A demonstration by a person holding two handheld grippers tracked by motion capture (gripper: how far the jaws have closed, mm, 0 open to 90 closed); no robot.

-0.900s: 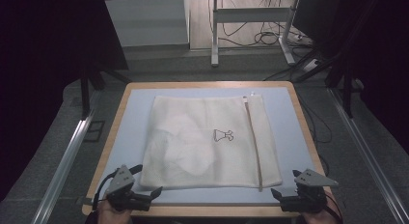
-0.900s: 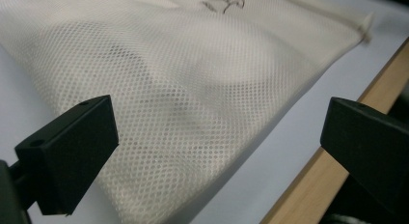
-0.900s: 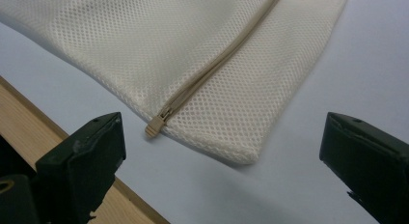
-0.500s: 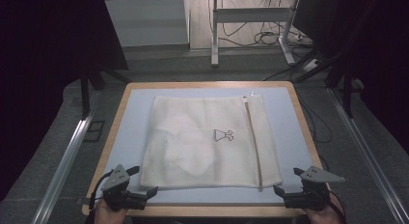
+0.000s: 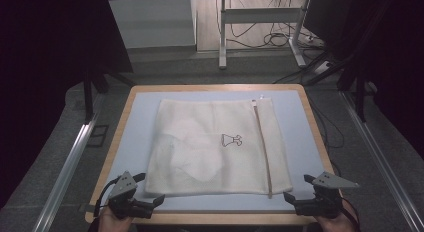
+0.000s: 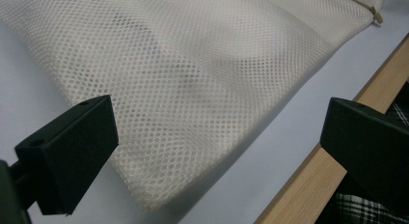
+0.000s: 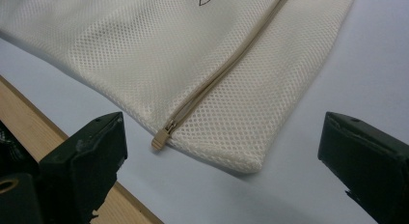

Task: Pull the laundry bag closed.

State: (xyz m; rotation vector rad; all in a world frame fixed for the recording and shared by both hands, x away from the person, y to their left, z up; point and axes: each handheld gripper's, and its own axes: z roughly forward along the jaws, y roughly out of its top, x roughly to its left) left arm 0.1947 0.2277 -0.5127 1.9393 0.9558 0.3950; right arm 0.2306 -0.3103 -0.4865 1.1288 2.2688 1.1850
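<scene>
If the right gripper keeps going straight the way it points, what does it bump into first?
Probably the mesh bag: the right gripper points, jaws open, at its near corner, by the zipper end.

High view: above the near edge, looking forward and down over the whole table (image 5: 120, 137) and floor beyond.
Left gripper view: low, close, facing the mesh bag's (image 6: 193, 79) near left corner.
Right gripper view: low, close, facing its zipper (image 7: 212, 84) end.
Shared: the bag's near edge.
</scene>
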